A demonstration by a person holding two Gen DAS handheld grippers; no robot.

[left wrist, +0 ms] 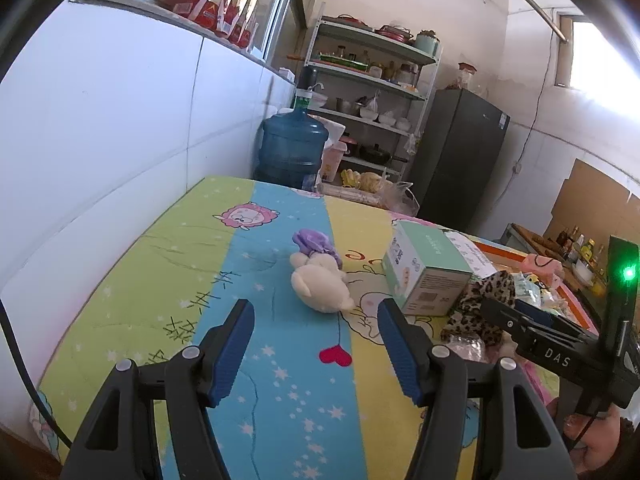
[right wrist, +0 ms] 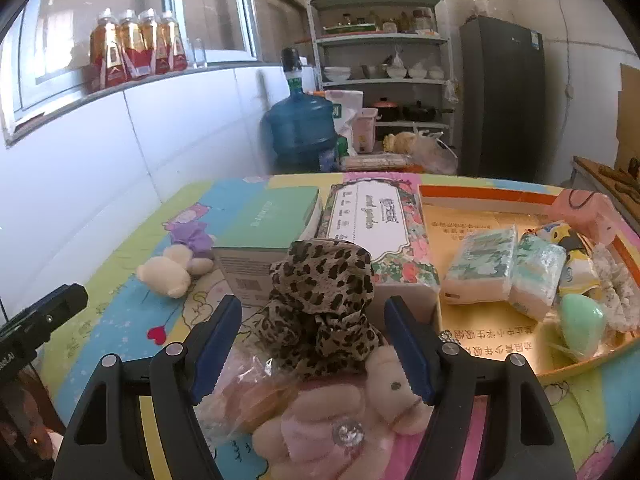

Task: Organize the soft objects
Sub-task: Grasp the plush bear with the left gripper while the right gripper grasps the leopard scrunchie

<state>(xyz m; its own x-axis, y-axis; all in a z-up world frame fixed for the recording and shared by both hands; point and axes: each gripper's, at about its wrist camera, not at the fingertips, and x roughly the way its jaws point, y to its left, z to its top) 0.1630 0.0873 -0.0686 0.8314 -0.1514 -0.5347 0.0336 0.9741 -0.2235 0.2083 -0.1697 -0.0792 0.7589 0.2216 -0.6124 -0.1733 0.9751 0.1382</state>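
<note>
While our left gripper [left wrist: 316,356] hangs wide open over the cartoon tablecloth [left wrist: 280,380] and grips nothing, the cream plush bear [left wrist: 320,284] with the purple bonnet lies left of the green box [left wrist: 428,268]. Right of this box we see the floral tissue box [right wrist: 380,228], and the leopard-print cloth [right wrist: 320,304] sits in front of both. Our right gripper [right wrist: 316,348] is wide open too, its fingers apart on both sides of this cloth and the pink plush toy [right wrist: 344,420]. Far right of the box, the orange tray [right wrist: 480,196] holds tissue packs [right wrist: 504,268].
</note>
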